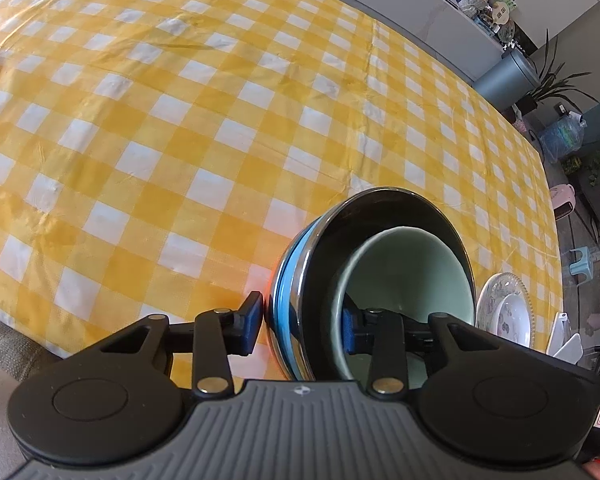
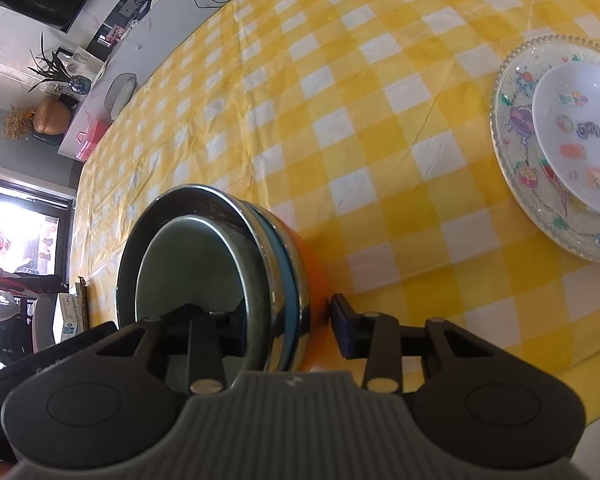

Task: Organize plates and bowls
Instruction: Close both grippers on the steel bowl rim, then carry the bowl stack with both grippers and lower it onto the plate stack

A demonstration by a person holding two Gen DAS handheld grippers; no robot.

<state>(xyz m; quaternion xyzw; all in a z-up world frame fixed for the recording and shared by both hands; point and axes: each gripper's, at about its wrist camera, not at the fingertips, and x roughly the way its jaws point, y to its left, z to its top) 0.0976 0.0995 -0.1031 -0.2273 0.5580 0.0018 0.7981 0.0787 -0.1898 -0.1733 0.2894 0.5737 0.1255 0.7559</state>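
The left claw (image 1: 300, 326) straddles the wall of a steel bowl (image 1: 296, 280): one blue rubber pad lies against the bowl's outer side, which has a blue band and an orange body, and the other pad sits inside, against the wall of a smaller pale green bowl (image 1: 412, 264) nested in it. So the claw is narrowed around both walls together. The steel bowl is round with a bright polished rim and a dark, glossy inside; the green one looks like smooth glazed ceramic.

The right claw (image 2: 276, 328) takes the same pair from the other side. Its right-hand pad stands just beside the steel bowl's (image 2: 284, 264) orange outside with a thin gap visible, and its other finger reaches inside the green bowl (image 2: 196, 264), its tip hidden, so I cannot tell whether this claw is pinching the walls or only set loosely around them.

Ahead and to the right of the right claw, well apart from the bowls, a clear glass plate (image 2: 516, 152) with a beaded edge and coloured drawings lies flat on the tablecloth (image 2: 340, 100). A shallow white dish (image 2: 580, 144) with small bright pictures rests in it. The cloth is yellow-and-white checked, thin and creased.
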